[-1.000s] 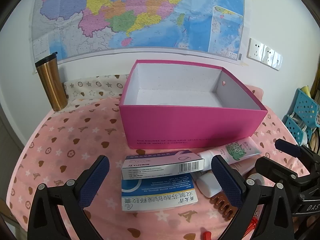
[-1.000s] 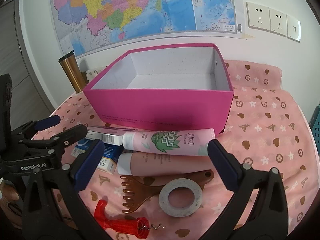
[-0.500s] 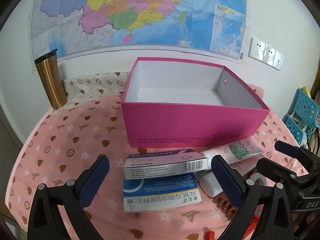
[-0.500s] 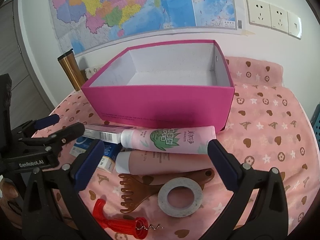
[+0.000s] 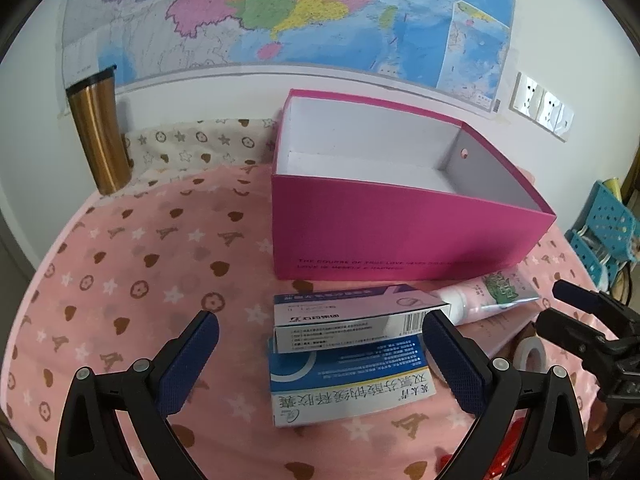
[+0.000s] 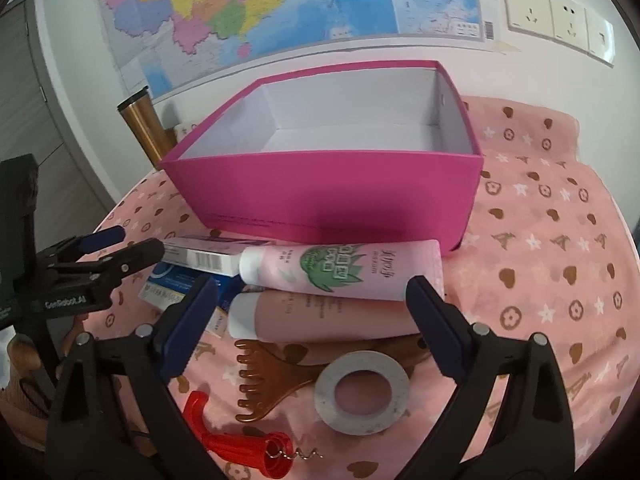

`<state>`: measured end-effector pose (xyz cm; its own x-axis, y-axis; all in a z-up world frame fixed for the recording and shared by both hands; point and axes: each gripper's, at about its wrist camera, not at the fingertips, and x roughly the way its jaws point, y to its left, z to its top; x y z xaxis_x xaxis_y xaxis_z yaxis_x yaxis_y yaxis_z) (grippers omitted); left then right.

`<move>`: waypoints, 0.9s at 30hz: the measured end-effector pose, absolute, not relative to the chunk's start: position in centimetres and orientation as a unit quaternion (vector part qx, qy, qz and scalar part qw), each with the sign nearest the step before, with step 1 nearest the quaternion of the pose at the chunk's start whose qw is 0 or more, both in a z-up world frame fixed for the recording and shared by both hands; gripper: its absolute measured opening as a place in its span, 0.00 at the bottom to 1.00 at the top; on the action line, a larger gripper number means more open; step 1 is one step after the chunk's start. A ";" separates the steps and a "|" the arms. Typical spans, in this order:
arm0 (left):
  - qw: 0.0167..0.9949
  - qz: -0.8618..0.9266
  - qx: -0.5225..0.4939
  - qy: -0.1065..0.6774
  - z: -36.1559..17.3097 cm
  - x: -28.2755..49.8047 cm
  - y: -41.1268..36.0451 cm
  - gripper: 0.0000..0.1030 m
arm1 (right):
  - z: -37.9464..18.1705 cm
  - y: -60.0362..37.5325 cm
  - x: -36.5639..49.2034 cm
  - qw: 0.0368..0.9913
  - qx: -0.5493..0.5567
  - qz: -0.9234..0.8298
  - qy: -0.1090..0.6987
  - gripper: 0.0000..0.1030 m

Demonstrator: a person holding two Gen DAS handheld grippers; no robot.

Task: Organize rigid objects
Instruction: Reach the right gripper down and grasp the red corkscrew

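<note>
Behind the pink box (image 6: 320,196), the map (image 6: 280,4) runs off the top edge; the box's small front lettering is too blurred to read.

Black tool (image 6: 312,320), textured navy pads (image 6: 188,326)

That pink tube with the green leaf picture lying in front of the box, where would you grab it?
I'd grip the pink tube across its round middle, coming from above. It lies flat on its side atop another tube, so both long flanks are free, while its tail sits close to the pink box.
</note>
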<state>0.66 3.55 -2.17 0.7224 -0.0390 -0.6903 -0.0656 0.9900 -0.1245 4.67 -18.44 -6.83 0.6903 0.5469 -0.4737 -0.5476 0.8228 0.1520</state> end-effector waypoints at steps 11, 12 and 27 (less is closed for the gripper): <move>0.919 -0.145 -0.034 0.365 -1.5 0.1 -2.2 0.89 | -7.8 -22.6 8.9 0.926 0.046 0.237 0.292 0.87; 0.917 -0.154 -0.025 0.367 -1.7 0.0 -2.7 0.89 | -7.8 -22.8 8.8 0.926 0.046 0.238 0.291 0.87; 0.873 -0.249 0.031 0.419 -5.2 -4.8 -6.0 0.88 | -11.0 -21.8 0.4 0.847 -0.010 0.402 0.349 0.43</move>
<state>-4.80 -5.95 -5.17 0.5248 -0.4093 -0.7463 0.4605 0.8740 -0.1554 0.44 -21.83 -11.04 0.4339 0.6734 -0.5985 -0.6876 0.6768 0.2630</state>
